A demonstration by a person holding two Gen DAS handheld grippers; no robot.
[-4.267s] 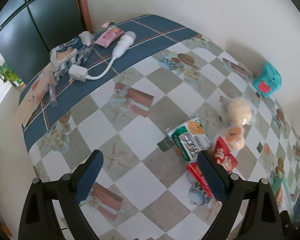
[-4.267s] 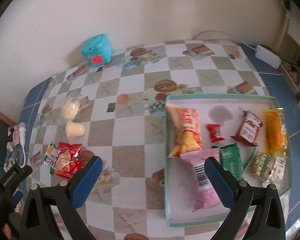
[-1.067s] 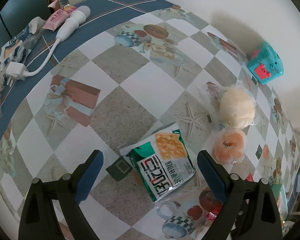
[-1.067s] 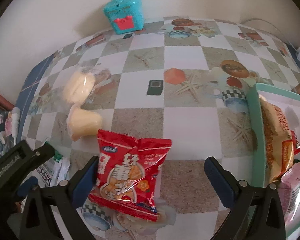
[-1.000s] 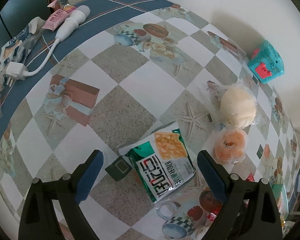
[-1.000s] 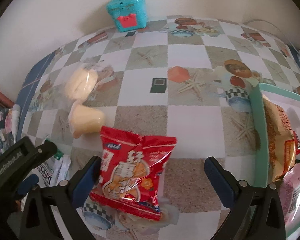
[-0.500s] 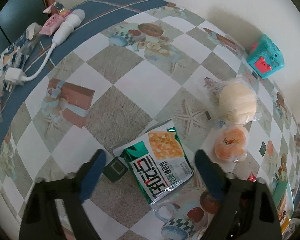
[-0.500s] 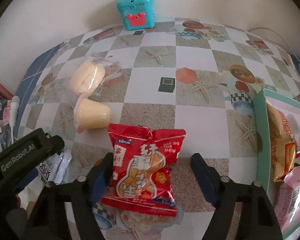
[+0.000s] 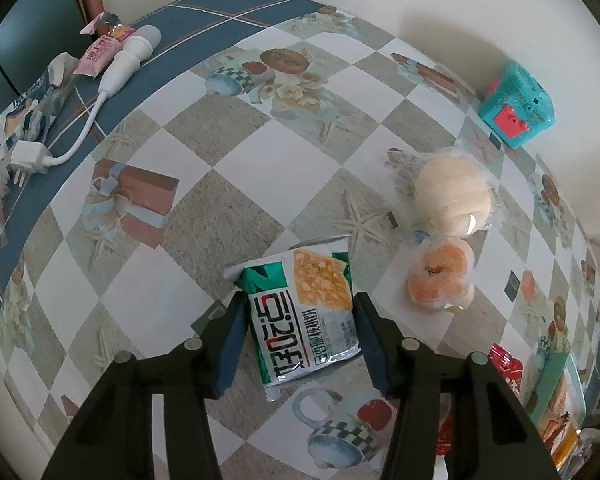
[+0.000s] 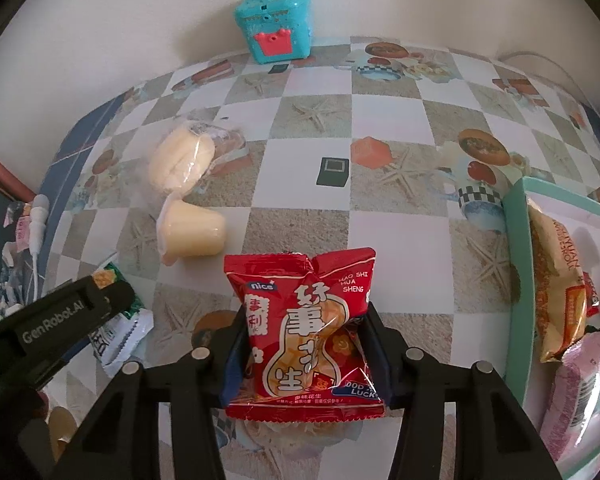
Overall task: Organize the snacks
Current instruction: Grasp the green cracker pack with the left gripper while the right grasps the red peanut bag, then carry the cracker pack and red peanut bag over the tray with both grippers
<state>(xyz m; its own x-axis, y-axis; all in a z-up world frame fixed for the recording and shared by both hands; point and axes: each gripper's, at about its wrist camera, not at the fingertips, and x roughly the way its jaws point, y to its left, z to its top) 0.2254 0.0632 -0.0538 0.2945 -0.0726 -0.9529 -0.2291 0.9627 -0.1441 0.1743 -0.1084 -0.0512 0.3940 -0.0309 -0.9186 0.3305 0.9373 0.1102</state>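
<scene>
My left gripper (image 9: 300, 340) is shut on a green and white cracker packet (image 9: 304, 312) lying on the checked tablecloth. My right gripper (image 10: 304, 352) is shut on a red peanut snack bag (image 10: 308, 332). The left gripper also shows at the lower left of the right wrist view (image 10: 60, 316), over the green packet (image 10: 116, 320). A wrapped pale bun (image 9: 452, 196) (image 10: 184, 160) and a jelly cup (image 9: 440, 276) (image 10: 192, 232) lie beyond. The teal tray (image 10: 516, 264) with several snack packets is at the right.
A teal toy box (image 10: 276, 24) (image 9: 516, 104) stands against the wall. A white charger and cable (image 9: 112, 72), a pink sachet (image 9: 100, 48) and other wrappers lie at the table's far left edge. The wall bounds the far side.
Both grippers have closed: the left around the green packet, the right around the red bag. Both cameras moved closer to the snacks over the last seconds.
</scene>
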